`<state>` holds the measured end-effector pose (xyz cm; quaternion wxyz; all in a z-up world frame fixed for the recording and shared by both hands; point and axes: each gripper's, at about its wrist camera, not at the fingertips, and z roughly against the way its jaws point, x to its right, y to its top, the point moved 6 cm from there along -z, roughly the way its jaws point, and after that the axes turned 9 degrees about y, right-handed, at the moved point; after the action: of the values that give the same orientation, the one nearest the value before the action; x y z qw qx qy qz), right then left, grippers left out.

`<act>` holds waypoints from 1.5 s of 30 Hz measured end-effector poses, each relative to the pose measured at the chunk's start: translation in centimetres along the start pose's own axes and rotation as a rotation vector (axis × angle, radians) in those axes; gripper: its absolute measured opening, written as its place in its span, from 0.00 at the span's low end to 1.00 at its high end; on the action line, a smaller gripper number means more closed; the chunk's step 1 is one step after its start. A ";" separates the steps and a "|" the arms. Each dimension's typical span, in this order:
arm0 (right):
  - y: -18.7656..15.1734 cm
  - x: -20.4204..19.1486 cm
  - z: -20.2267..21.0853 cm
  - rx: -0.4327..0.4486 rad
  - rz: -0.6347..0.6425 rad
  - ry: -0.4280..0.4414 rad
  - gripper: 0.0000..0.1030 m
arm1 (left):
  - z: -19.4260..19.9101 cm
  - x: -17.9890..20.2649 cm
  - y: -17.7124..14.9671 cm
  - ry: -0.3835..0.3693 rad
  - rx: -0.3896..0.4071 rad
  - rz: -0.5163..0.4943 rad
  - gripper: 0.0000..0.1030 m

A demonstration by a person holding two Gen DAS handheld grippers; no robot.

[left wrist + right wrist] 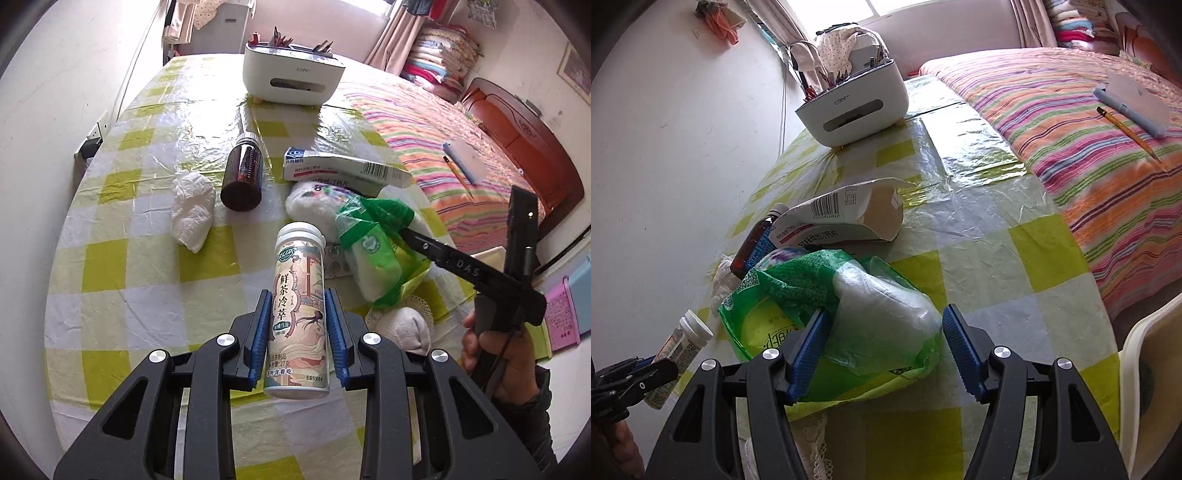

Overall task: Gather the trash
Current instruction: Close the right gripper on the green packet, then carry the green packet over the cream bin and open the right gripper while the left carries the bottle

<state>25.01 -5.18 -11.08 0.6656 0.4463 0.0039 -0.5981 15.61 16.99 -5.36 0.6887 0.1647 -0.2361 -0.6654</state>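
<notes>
two grippers: the left gripper (298, 325) and the right gripper (882, 350). one tea tube (299, 314). one brown glass bottle (243, 173) toward the middle of the table (129, 258). one crumpled white tissue (192, 206) nearer the table's left edge. one opened carton (340, 168) with a barcode. one green plastic bag (827, 306) toward the right edge. one white organiser box (293, 75) at the far edge. on the bed beside the table, one pencil (1128, 129) and one blue pen (1130, 110).
</notes>
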 end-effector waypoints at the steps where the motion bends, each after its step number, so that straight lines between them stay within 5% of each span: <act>1: -0.2 -0.1 -0.1 -0.001 -0.002 0.008 0.55 | 0.2 0.2 0.2 -0.004 0.009 0.004 0.27; 9: -0.8 -1.2 1.7 0.037 0.034 0.048 0.34 | 0.7 1.8 0.2 -0.018 0.026 -0.010 0.27; 20: 0.0 -1.8 7.3 0.197 0.058 0.067 0.34 | 2.4 3.9 1.4 -0.058 0.106 -0.010 0.27; 45: -0.8 7.1 20.2 0.424 -0.034 -0.023 0.34 | 2.8 13.3 0.7 -0.140 0.133 -0.133 0.27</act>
<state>15.74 -22.78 -3.22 0.5468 0.5693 -0.1221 -0.6017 14.70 4.02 -1.23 0.6126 0.1785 -0.3157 -0.7022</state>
